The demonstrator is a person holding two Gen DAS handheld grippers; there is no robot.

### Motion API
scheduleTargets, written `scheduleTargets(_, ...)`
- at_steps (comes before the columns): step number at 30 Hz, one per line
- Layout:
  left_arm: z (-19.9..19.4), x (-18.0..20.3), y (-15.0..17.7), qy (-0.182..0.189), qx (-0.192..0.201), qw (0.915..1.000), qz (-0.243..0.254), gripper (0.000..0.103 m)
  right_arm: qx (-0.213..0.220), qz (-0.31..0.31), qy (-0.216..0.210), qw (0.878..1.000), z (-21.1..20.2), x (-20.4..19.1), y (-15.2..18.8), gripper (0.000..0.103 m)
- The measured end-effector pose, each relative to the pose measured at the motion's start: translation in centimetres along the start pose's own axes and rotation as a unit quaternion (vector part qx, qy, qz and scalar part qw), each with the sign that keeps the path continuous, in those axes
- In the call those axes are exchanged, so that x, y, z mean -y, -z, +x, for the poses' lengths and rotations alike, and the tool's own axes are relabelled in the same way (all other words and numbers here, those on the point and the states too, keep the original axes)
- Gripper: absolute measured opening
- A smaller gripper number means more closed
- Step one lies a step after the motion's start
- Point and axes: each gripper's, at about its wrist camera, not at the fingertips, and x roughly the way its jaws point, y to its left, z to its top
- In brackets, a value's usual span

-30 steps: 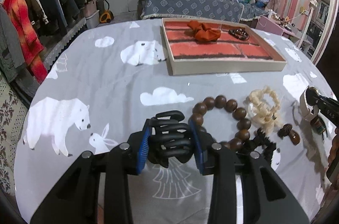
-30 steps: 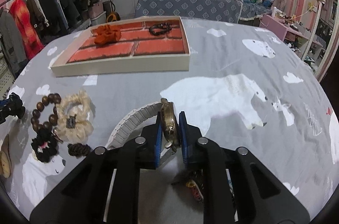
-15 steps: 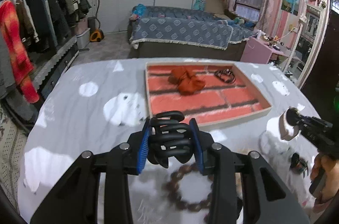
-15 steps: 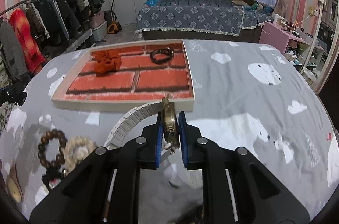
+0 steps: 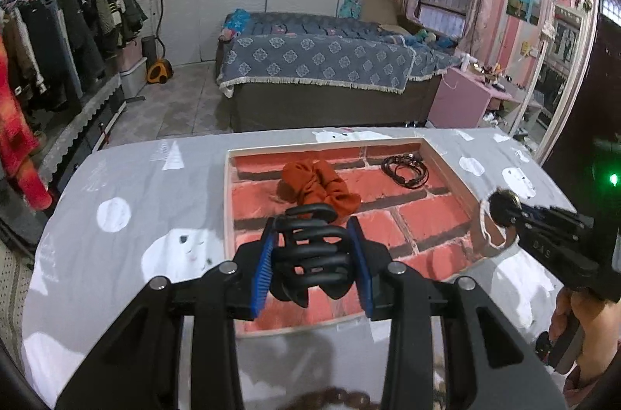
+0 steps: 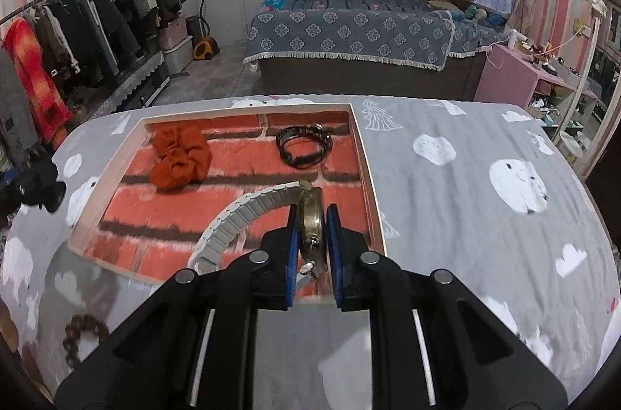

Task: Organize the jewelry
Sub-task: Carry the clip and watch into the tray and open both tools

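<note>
The left gripper (image 5: 313, 264) is clamped on a black claw hair clip (image 5: 312, 255), a rigid, light, sprung piece best held across its flat sides. The right gripper (image 6: 312, 247) pinches a wristwatch (image 6: 309, 222) by its hard case; the segmented white band (image 6: 236, 220) hangs loose. Both hover over the tray (image 6: 370, 177).

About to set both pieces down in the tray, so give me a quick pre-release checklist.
1. Left gripper clamps black hair claw: ok.
2. Right gripper clamps watch by its case: ok.
3. Both pieces over the tray: ok.
4. Bare tray floor below the claw, short of the orange scrunchie: ok.
5. Watch clear of the black cord bracelet: ok.
6. Height above tray floor: cannot tell.
</note>
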Motion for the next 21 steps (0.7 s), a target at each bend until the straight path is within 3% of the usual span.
scheduleTargets(3, 2.3, 0.2, -0.7, 0.007, -0.017, 0.9998, -0.002, 0.036, -0.010, 0.001, 0.006, 1.000, 2.2, 0.1, -1.2, 0.015)
scheduleTargets(13, 9.7, -1.3, -0.2, -0.022, -0.083, 0.9958, -0.032, 0.036, -0.047, 0.011, 0.023, 0.999, 8.9, 1.2, -2.7, 0.015)
scheduleTargets(21, 12.6, -1.9, -0.6, -0.031, -0.096, 0.9943, -0.036, 0.036, -0.064, 0.019, 0.023, 0.997, 11.5, 1.9, -3.3, 0.015)
